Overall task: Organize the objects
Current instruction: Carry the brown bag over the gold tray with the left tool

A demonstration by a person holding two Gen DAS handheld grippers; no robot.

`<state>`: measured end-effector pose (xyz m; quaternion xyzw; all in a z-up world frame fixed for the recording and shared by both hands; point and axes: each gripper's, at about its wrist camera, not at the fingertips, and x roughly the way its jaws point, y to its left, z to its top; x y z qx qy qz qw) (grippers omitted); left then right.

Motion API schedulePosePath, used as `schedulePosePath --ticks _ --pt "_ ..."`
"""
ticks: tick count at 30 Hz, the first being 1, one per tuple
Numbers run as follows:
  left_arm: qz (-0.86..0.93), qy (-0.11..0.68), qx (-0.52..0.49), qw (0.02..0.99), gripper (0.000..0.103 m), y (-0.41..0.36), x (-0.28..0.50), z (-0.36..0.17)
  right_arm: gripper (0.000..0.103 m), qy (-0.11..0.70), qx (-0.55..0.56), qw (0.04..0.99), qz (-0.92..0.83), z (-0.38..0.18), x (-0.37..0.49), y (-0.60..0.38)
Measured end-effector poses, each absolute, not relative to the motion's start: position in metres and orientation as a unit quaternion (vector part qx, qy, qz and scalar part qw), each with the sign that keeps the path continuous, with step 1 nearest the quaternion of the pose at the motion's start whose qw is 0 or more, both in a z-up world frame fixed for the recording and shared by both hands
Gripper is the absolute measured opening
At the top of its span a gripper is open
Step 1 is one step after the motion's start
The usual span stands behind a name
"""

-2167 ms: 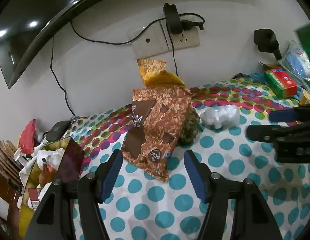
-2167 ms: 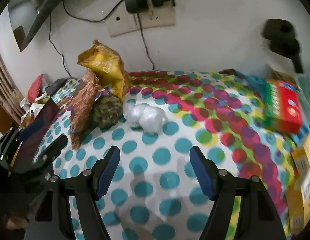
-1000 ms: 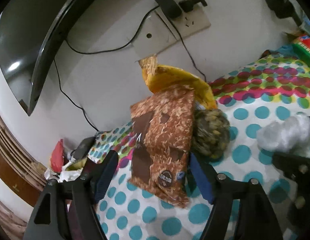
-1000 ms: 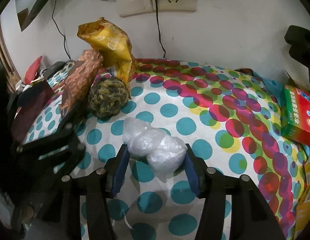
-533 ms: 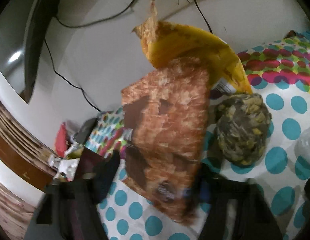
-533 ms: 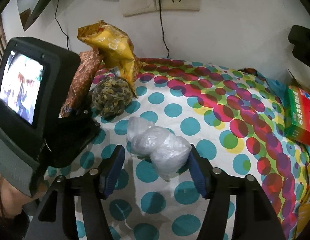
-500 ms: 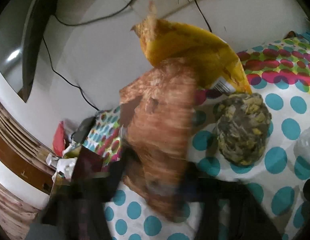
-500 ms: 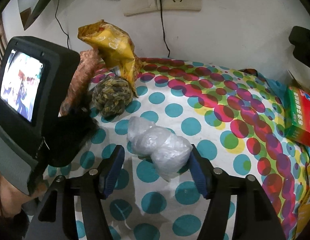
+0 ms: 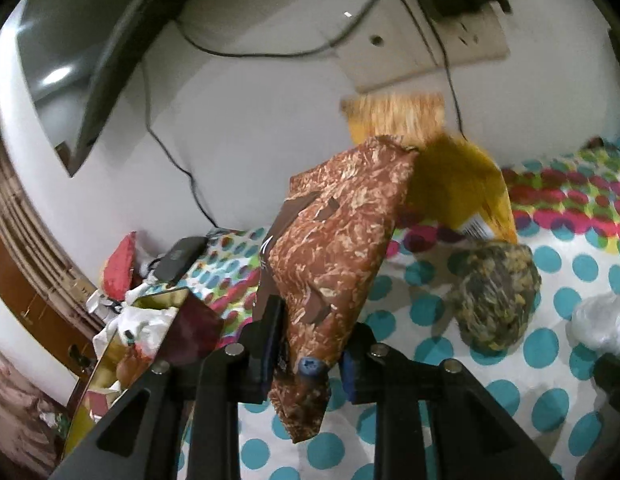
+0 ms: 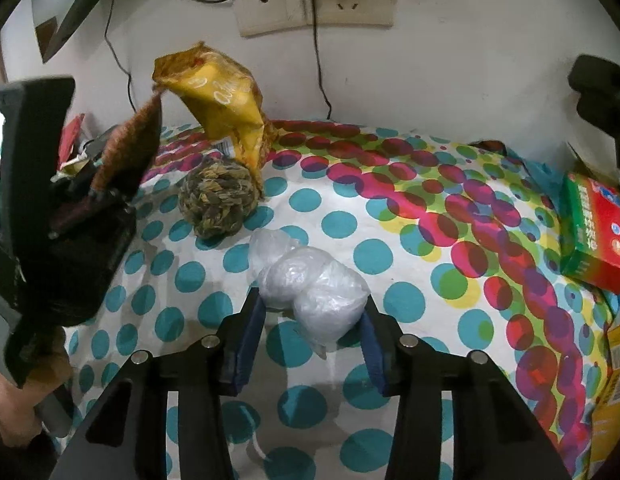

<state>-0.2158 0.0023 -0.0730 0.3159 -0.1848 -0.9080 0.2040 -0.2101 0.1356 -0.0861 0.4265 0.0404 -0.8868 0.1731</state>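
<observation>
A home room, lived-in; polka-dot cloth (image 10: 410, 216) beneath both jaws; wall socket (image 10: 314, 12) with trailing cables beyond them; curved monitor (image 9: 109, 40) up-left; snack bags, cluttered box (image 9: 121, 344) left of the left jaws.

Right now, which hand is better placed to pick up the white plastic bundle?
Right. The right gripper already straddles the plastic bundle, jaws closing on it; the left gripper is busy clamping the brown bag.

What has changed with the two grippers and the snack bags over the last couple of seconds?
The left gripper advanced to the brown snack bag and is closing on its lower end, tilting it off the cloth. The right gripper moved up to the white plastic bundle and is closing around it. The yellow bag, knotted ball and red-green box stayed put.
</observation>
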Motion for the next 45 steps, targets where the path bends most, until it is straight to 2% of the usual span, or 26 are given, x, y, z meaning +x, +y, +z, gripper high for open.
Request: schedulePosePath --ticks 4,17,25,31,45 --pt "-0.918 -0.173 0.295 0.202 0.025 -0.001 -0.209 -0.066 0.042 0.054 0.422 0.169 -0.889 -0.085 -0.208 0.130" --pt "-0.919 -0.078 0.343 0.178 0.025 -0.046 -0.175 -0.061 0.042 0.051 0.429 0.161 -0.887 -0.086 -0.208 0.134" --pt "-0.929 -0.048 0.326 0.169 0.025 -0.072 -0.135 -0.018 0.042 0.064 0.429 0.156 -0.888 -0.085 -0.206 0.131" --pt "-0.929 -0.050 0.303 0.206 0.025 -0.103 -0.117 0.015 0.042 0.068 0.427 0.154 -0.888 -0.084 -0.204 0.128" --pt "-0.900 -0.017 0.341 0.272 0.025 -0.181 -0.104 0.017 0.043 0.075 0.429 0.151 -0.887 -0.086 -0.207 0.129"
